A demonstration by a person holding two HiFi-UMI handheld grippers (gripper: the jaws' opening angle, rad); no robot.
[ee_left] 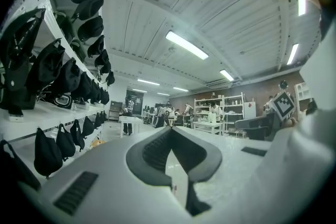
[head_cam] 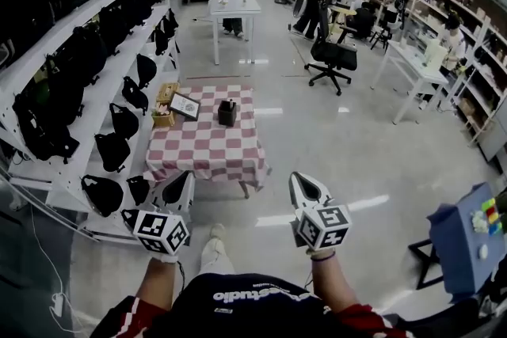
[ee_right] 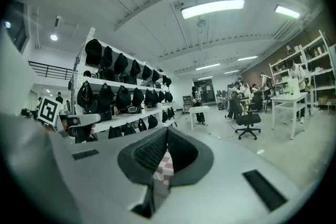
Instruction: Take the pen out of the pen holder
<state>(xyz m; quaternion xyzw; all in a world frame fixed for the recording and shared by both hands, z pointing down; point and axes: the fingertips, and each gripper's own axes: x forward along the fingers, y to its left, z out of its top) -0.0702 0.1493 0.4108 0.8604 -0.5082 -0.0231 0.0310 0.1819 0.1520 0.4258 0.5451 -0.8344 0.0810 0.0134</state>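
Well back from table: both grippers clenched tip-to-tip, nothing btwn jaws.
Black holder stands upright mid-table on checked cloth, straight ahead & well apart from L gripper and R gripper. It sits btwn their two lines, a bit nearer the L. The pen is too small to make out; presumably upright inside the holder, so approach prob. from above w/ jaws opened first, pull straight up. R gripper view shows cloth thru the slit under its shut tips.
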